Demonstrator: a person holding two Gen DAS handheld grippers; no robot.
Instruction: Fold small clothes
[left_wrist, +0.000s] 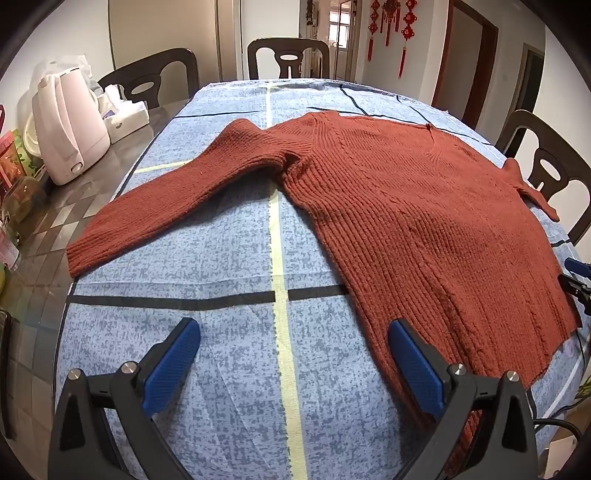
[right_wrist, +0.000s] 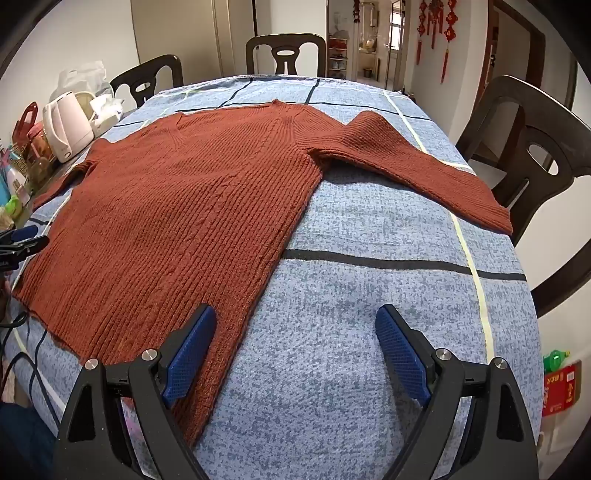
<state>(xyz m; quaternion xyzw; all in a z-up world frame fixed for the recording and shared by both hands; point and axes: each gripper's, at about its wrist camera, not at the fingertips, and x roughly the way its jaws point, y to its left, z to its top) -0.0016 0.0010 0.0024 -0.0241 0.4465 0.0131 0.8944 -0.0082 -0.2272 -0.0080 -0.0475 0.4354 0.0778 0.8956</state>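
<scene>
One rust-red ribbed sweater (left_wrist: 406, 206) lies spread flat on a blue mottled tablecloth (left_wrist: 207, 258) crossed by dark and pale yellow stripes. In the left wrist view the left gripper (left_wrist: 293, 363) sits at the bottom centre of the frame with its two blue-padded fingers spread wide and nothing between them; the sweater's body fills the right half of the frame, its lower hem corner lying just beside and partly under the right-hand finger, while one sleeve (left_wrist: 166, 206) stretches toward the left middle of the frame. At the far right edge of this view a dark and blue tip of the other gripper shows near the hem. In the right wrist view the right gripper (right_wrist: 295, 349) is likewise released, fingers wide apart over bare cloth; the sweater (right_wrist: 177, 206) fills the left half of the frame, its hem corner passing under the left-hand finger, and the other sleeve (right_wrist: 417, 166) runs out to the right middle. Two sleeves in all, both extended. One pink kettle (left_wrist: 70, 129) stands in the upper left beside white boxes. Three dark chairs show in each view: one (left_wrist: 288, 61) at top centre, one (left_wrist: 155, 79) at upper left, one (left_wrist: 546, 170) at the right edge. Red knot ornaments (left_wrist: 391, 29) hang on the wall at upper right.
</scene>
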